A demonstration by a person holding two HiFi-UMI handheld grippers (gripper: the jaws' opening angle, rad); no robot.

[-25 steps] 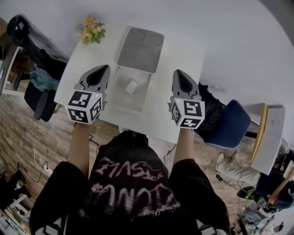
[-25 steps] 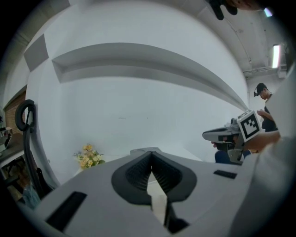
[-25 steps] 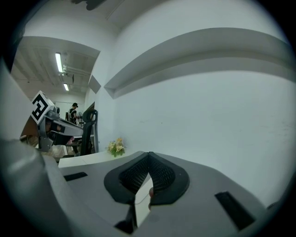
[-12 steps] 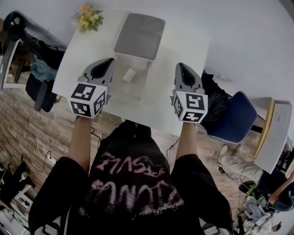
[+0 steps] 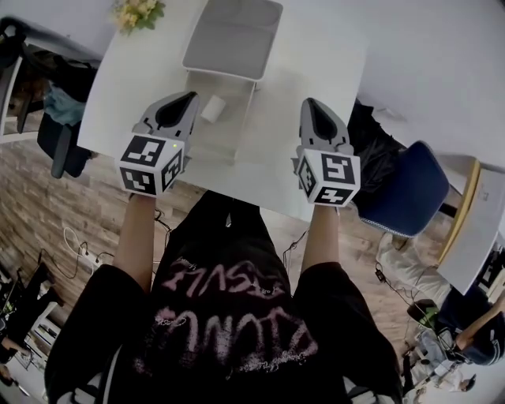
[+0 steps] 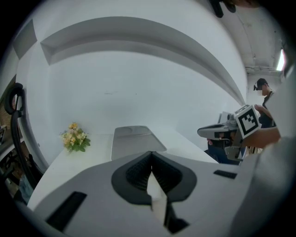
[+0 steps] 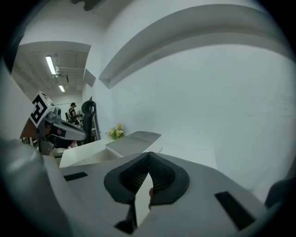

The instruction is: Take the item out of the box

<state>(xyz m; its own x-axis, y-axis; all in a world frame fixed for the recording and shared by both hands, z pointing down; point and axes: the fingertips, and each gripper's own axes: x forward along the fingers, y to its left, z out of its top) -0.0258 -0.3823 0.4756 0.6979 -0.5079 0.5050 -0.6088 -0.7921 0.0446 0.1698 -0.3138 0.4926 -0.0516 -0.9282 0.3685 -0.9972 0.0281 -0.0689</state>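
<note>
On the white table (image 5: 308,47) stands an open white box (image 5: 229,138), its grey lid (image 5: 233,35) folded back on the far side. A small white item (image 5: 211,108) lies inside the box near its left wall. My left gripper (image 5: 189,96) hovers over the box's left edge, its tip just left of the item, jaws shut and empty. My right gripper (image 5: 309,102) hangs over bare table right of the box, jaws together with nothing in them. In the left gripper view the lid (image 6: 134,141) shows beyond the shut jaws (image 6: 151,153); the right gripper view shows the lid (image 7: 132,141) too.
A bunch of yellow flowers (image 5: 136,12) sits at the table's far left corner. A blue chair (image 5: 394,209) stands right of the table, a black chair (image 5: 63,146) with clothes on the left. The table's near edge runs just under both grippers.
Both grippers have come forward over the table toward the box. The left tip, earlier beside the box's near left corner, now sits over its left wall next to the item.
</note>
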